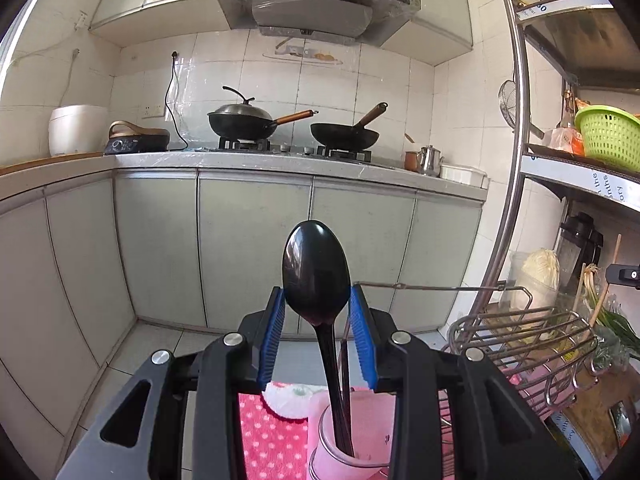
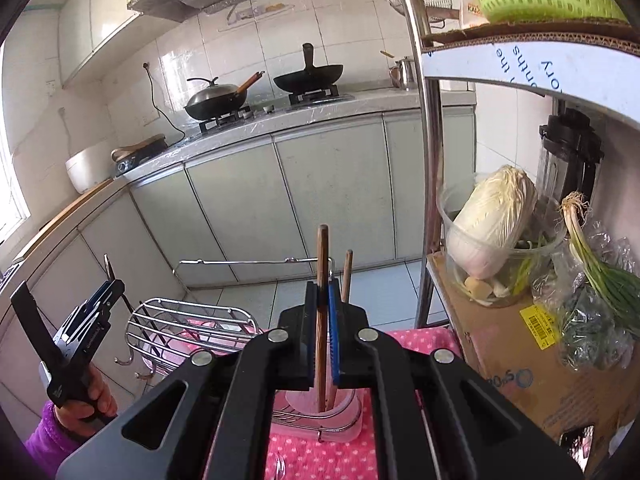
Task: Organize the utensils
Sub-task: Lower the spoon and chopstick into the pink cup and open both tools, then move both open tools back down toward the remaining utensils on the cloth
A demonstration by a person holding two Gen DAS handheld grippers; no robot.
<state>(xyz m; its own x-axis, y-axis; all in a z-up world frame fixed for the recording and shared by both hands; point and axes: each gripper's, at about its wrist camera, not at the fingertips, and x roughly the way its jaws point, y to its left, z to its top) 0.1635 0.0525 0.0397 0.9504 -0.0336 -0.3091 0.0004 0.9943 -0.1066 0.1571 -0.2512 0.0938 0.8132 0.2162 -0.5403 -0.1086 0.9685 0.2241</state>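
In the left wrist view my left gripper (image 1: 318, 304) has its blue pads on either side of the bowl of a black spoon (image 1: 316, 272). The pads touch the bowl's edges. The spoon's handle and a dark chopstick stand in a pink cup (image 1: 348, 444) below. In the right wrist view my right gripper (image 2: 323, 292) is shut on a wooden chopstick (image 2: 322, 264) that stands upright in a pink holder (image 2: 344, 404). A second wooden chopstick (image 2: 346, 276) stands just right of it. The left gripper (image 2: 106, 292) shows at the far left of that view.
A wire rack (image 2: 192, 328) stands on the pink dotted cloth (image 2: 320, 456). A metal shelf post (image 2: 424, 140) rises on the right, with a cabbage (image 2: 492, 220), scallions (image 2: 592, 264) and a cardboard box (image 2: 504, 344) on the shelf. Counter and woks lie far behind.
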